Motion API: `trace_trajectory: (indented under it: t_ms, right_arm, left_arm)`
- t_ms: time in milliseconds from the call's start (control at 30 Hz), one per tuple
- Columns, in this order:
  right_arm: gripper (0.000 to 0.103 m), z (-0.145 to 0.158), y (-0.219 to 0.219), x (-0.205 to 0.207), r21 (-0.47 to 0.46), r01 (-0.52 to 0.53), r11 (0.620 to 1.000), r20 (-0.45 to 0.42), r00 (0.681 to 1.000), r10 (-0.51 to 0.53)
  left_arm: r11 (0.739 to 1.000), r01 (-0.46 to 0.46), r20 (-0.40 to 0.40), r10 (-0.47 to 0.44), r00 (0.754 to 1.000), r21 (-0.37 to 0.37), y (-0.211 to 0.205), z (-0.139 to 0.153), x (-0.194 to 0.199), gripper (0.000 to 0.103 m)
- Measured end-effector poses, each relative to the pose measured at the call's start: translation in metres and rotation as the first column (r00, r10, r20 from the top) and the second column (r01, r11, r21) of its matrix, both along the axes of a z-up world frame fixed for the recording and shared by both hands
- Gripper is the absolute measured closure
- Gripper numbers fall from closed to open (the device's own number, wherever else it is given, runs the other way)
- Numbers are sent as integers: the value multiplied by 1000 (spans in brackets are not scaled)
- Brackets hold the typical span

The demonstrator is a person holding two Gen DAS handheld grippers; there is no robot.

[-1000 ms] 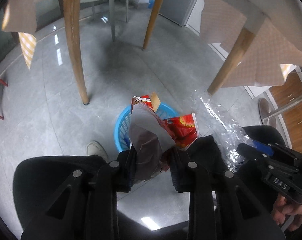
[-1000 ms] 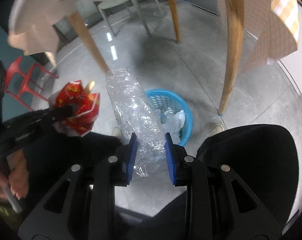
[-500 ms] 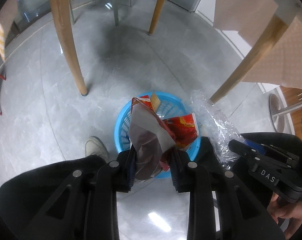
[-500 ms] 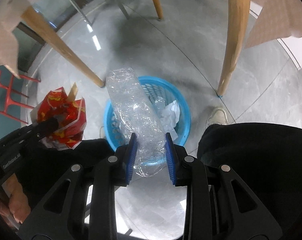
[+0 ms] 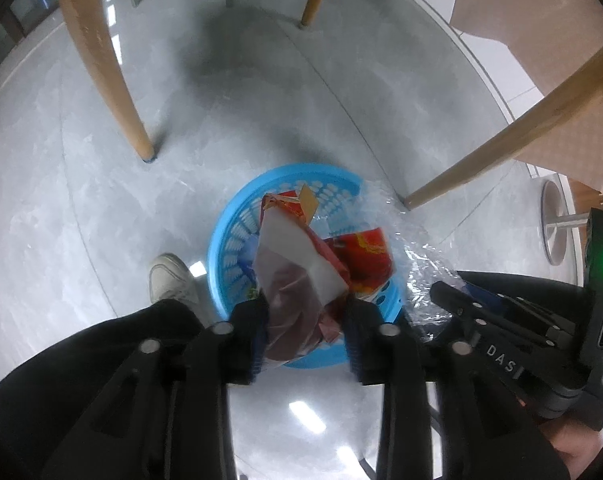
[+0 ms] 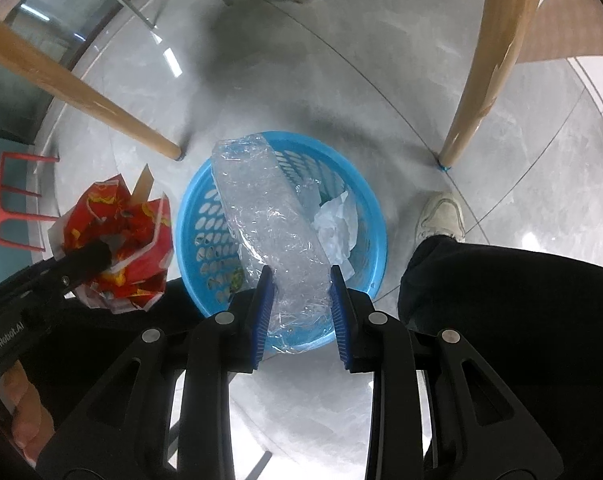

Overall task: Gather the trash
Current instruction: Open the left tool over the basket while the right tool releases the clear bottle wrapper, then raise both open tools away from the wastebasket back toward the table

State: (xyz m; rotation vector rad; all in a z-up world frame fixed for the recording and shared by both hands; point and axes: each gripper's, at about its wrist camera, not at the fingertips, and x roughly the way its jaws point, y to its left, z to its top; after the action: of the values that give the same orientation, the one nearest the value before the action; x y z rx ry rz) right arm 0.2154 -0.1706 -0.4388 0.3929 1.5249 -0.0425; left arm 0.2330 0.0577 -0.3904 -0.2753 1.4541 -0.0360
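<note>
The jaws of both grippers are closed on trash: left gripper (image 5: 305, 332) holds a red snack bag (image 5: 301, 272), right gripper (image 6: 301, 316) a clear plastic wrap (image 6: 269, 232), both above the blue basket (image 6: 197, 216). I would open each over the middle. Wooden legs (image 6: 481, 68) and a shoe (image 6: 441, 216) stand near.

We are in a dining room: shiny grey tiled floor (image 5: 229, 104), light brown wooden table legs (image 5: 97, 52) around us, and a red metal chair (image 6: 9, 200) nearby.
</note>
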Motion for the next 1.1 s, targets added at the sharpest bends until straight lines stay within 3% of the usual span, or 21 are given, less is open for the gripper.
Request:
trace_trajectory:
  t_ms: [167,300,500,733,1100]
  right_arm:
    - [67,-14,0,1,46,-2,999,-39,999,4]
    - [54,-16,0,1,52,-1,999,-36,999,3]
    - [54,-11,1,-3,31,-14,999,-12,1000,15]
    - [53,16,4,-15,-9,-44,999,34,998,44]
    - [46,86,18,-50,-63,-125,990,167,977,134]
  left_arm:
    - [1000,-5,-2,5,1000,-4,1,-2,8,56]
    - [1000,-6,7,6,1000,-4,1,-2,6,56]
    - [1000,-24,36,25,999,-8,7,4,3,56]
    - [1000,-17,64,15,998,24,9,17,-12,56]
    - [997,-16,154,5,988,73,11,64,-54,42]
